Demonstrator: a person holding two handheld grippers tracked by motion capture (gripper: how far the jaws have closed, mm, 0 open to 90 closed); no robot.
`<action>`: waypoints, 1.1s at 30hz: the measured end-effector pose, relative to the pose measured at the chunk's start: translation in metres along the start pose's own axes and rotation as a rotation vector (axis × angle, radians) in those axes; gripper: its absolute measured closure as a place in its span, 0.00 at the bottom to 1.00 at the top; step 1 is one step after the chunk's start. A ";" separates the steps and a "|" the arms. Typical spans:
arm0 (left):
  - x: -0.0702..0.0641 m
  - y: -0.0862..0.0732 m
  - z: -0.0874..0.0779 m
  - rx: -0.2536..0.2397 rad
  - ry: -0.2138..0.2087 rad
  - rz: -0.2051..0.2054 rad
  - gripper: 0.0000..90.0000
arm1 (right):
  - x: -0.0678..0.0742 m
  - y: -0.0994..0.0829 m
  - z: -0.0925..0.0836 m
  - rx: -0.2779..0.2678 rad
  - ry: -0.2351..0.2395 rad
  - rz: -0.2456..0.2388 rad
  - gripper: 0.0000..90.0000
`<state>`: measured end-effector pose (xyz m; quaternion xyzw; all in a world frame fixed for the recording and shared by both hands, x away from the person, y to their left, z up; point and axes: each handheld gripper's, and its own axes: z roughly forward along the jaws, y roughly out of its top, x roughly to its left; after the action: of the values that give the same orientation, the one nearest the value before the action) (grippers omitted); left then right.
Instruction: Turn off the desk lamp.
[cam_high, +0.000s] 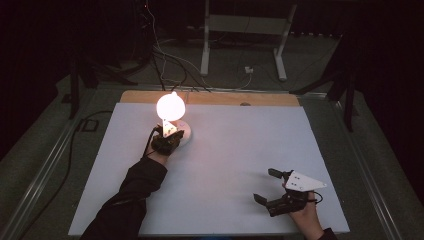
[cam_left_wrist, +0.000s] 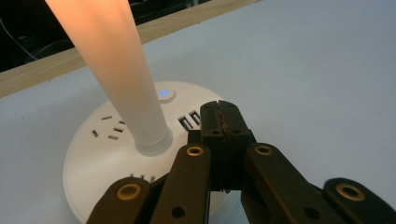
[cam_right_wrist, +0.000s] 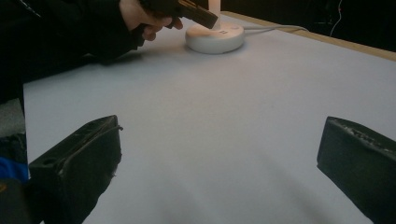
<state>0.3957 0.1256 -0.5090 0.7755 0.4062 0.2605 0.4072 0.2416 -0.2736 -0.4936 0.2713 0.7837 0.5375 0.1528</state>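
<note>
Lit desk lamp (cam_high: 171, 112) with a round white socket base (cam_left_wrist: 107, 154) sits at about 11 o'clock on the white table (cam_high: 235, 150), its glowing stem (cam_left_wrist: 116, 70) rising from the base's middle. The left gripper (cam_left_wrist: 222, 122), jaws pressed together on nothing, hovers over the base's near rim, with USB ports (cam_left_wrist: 187, 121) and the blue-lit button (cam_left_wrist: 164, 93) just past its tips. Right gripper (cam_high: 264, 185) rests at 5 o'clock, jaws spread wide and empty, well apart from the lamp; a stand's white legs (cam_high: 242, 45) and loose cables (cam_high: 170, 65) lie beyond the table's far edge.

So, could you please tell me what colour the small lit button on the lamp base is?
Blue button, clearest in the left gripper view.
</note>
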 end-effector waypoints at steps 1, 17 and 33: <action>0.000 0.000 0.000 0.000 0.001 0.000 1.00 | 0.000 0.000 0.000 0.001 0.000 -0.001 0.00; 0.000 -0.005 0.005 0.018 0.011 -0.006 1.00 | 0.000 0.000 -0.001 -0.001 0.000 -0.001 0.00; 0.001 -0.005 0.006 0.026 -0.002 -0.004 1.00 | 0.001 0.000 0.000 0.006 0.002 -0.006 0.00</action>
<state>0.3986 0.1260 -0.5163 0.7803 0.4106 0.2534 0.3979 0.2413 -0.2729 -0.4937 0.2687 0.7862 0.5350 0.1530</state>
